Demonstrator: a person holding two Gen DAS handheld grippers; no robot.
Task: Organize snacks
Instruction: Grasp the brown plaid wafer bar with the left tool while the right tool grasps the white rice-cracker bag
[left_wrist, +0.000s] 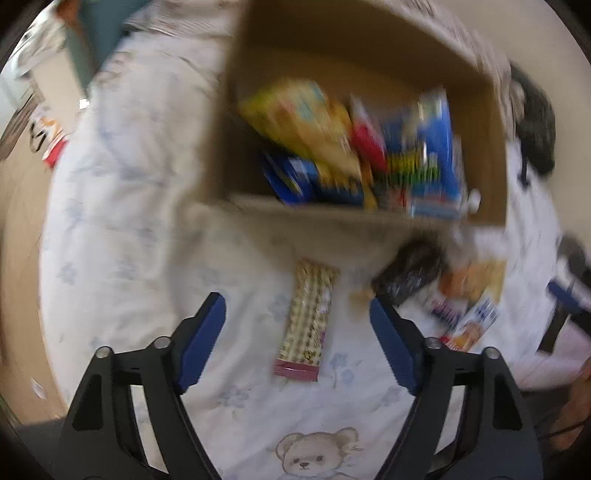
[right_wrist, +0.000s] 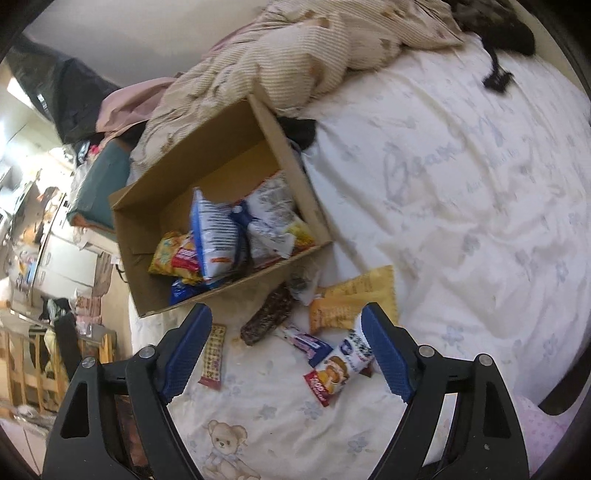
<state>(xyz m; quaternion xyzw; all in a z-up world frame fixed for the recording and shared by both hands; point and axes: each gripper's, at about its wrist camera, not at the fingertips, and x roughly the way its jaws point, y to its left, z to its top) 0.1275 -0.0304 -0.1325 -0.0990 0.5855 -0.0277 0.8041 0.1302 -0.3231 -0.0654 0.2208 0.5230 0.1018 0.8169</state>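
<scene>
Here, a slim snack bar (left_wrist: 306, 321) lay on the bed sheet (left_wrist: 122, 221) just before the cardboard box (left_wrist: 332, 229), long axis pointing toward it, left gripper (left_wrist: 297, 332) wide open, empty, right gripper (right_wrist: 286, 347) likewise wide over loose packets.

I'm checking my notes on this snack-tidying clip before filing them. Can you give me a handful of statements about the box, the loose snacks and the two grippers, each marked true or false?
1. The cardboard box already holds several snack packets. True.
2. The left gripper is shut on a snack. False: it is open and holds nothing.
3. A long patterned snack bar lies on the bedsheet outside the box. True.
4. The right gripper is open. True.
5. The box stands on a wooden table. False: it sits on the bedsheet.
</scene>
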